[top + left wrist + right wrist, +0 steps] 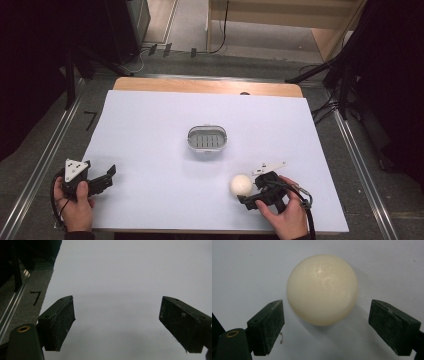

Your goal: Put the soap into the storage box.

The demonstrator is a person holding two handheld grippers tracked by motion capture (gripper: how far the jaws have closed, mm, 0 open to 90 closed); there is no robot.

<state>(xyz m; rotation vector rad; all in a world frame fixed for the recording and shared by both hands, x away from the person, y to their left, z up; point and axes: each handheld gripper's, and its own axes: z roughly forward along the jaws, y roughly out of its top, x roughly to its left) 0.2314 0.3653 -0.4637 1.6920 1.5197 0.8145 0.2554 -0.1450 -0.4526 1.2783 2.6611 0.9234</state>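
**Getting ready to grab the ball**

A round cream ball [241,184] sits on the white table [150,130]. It is down at about 5 o'clock from the little grey dish [207,140] in the middle, and well apart from it.

The right gripper [251,189] is low on the table, just beside the ball, at the ball's 3 o'clock. It points at the ball so it can grab it. In the right gripper view the ball [322,289] is right in front of the two black jaws. The jaws are wide open, one on each side, and they do not touch the ball. They hold nothing. I think they are open this wide so the ball can fit between them.

The left gripper [102,180] rests far away, near the table's 7 o'clock corner. Its jaws are wide open too, with just bare table between them. It seems to be waiting out of the way.

The dish looks like the place for the ball to go.
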